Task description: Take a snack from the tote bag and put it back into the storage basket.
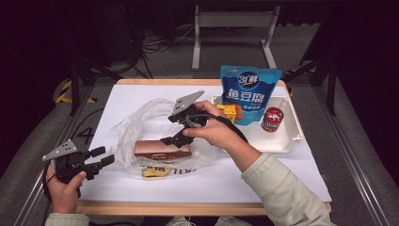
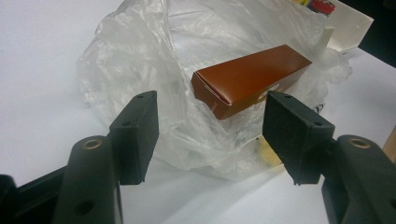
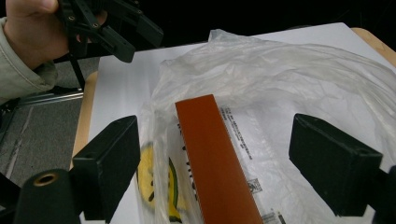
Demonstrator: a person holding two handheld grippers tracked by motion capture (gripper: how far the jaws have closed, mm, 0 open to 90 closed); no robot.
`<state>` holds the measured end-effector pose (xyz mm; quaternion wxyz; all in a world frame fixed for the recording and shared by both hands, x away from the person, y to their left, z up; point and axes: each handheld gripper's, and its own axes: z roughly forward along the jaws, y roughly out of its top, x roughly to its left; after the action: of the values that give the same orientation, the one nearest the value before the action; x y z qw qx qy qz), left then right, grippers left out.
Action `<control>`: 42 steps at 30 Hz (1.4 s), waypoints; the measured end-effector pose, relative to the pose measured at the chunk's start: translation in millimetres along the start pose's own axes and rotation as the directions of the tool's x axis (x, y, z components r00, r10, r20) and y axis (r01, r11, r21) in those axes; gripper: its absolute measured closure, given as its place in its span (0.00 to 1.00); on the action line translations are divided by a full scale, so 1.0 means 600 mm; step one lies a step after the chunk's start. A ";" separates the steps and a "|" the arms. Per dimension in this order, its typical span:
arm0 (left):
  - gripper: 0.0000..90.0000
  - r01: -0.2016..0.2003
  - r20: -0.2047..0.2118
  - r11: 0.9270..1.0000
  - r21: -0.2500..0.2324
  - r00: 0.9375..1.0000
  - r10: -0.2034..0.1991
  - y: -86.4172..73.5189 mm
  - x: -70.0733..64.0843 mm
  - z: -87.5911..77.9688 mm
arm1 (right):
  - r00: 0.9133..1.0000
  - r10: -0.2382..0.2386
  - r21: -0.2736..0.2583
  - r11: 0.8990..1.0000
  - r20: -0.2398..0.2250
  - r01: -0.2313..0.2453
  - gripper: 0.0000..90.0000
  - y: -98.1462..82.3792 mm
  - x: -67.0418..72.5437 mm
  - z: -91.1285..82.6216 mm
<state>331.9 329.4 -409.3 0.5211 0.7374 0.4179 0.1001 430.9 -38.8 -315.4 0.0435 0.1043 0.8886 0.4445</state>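
Plastic bag (image 1: 155,129) around brown box (image 1: 162,149)

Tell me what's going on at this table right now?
A person holds a gripper in each hand over a white table. The right gripper hangs open just above a long brown cardboard box that lies on a crumpled clear plastic bag; its pads are apart from the box. The left gripper waits open near the table's front left, pointing at the bag. A white tray to the right holds a blue snack pouch and a red tin.
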 end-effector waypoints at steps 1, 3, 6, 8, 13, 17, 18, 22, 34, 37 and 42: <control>0.41 0.000 0.001 1.000 0.000 1.000 0.000 0.000 0.000 0.000 | 1.000 0.000 0.000 1.000 0.000 0.000 0.19 0.000 0.000 0.000; 0.41 -0.002 0.001 1.000 -0.001 1.000 0.002 0.001 0.001 0.000 | 1.000 0.000 -0.007 1.000 -0.006 0.000 0.19 0.003 0.002 0.012; 0.41 -0.002 0.002 1.000 0.001 1.000 0.002 0.000 0.001 0.001 | 1.000 -0.003 -0.007 1.000 -0.010 0.003 0.20 0.003 0.002 0.019; 0.41 0.000 0.002 1.000 0.001 1.000 0.000 0.000 0.001 0.002 | 1.000 -0.006 -0.007 1.000 -0.008 0.006 0.20 0.003 0.002 0.022; 0.41 -0.001 0.003 1.000 0.002 1.000 0.001 0.000 0.001 0.002 | 1.000 -0.005 0.001 1.000 -0.008 0.005 0.20 0.001 0.000 0.039; 0.41 -0.002 0.003 1.000 0.001 1.000 0.002 0.000 0.001 0.001 | 1.000 -0.004 0.013 1.000 -0.015 0.005 0.20 -0.003 -0.002 0.054; 0.41 0.000 0.003 1.000 0.000 1.000 0.000 0.000 0.001 0.001 | 1.000 -0.004 0.022 1.000 -0.018 0.004 0.20 -0.004 -0.003 0.059; 0.41 -0.003 0.007 1.000 0.003 1.000 0.003 0.000 0.001 0.002 | 1.000 0.000 0.050 0.999 -0.025 0.001 0.18 -0.011 -0.009 0.076; 0.41 -0.002 0.009 1.000 0.006 1.000 0.002 0.000 0.001 0.003 | 1.000 -0.007 0.105 0.994 -0.020 0.009 0.18 -0.026 -0.019 0.111; 0.41 -0.003 0.009 1.000 0.006 1.000 0.003 0.000 0.001 0.002 | 1.000 -0.009 0.119 0.993 -0.023 0.011 0.18 -0.030 -0.018 0.122; 0.41 -0.005 0.010 1.000 0.006 1.000 0.005 0.000 0.002 0.002 | 1.000 -0.004 0.131 0.991 -0.023 0.007 0.18 -0.037 -0.018 0.132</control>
<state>333.2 329.4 -410.3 0.5210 0.7404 0.4136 0.0964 451.9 7.8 -381.3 0.0275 0.0995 0.9166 0.3863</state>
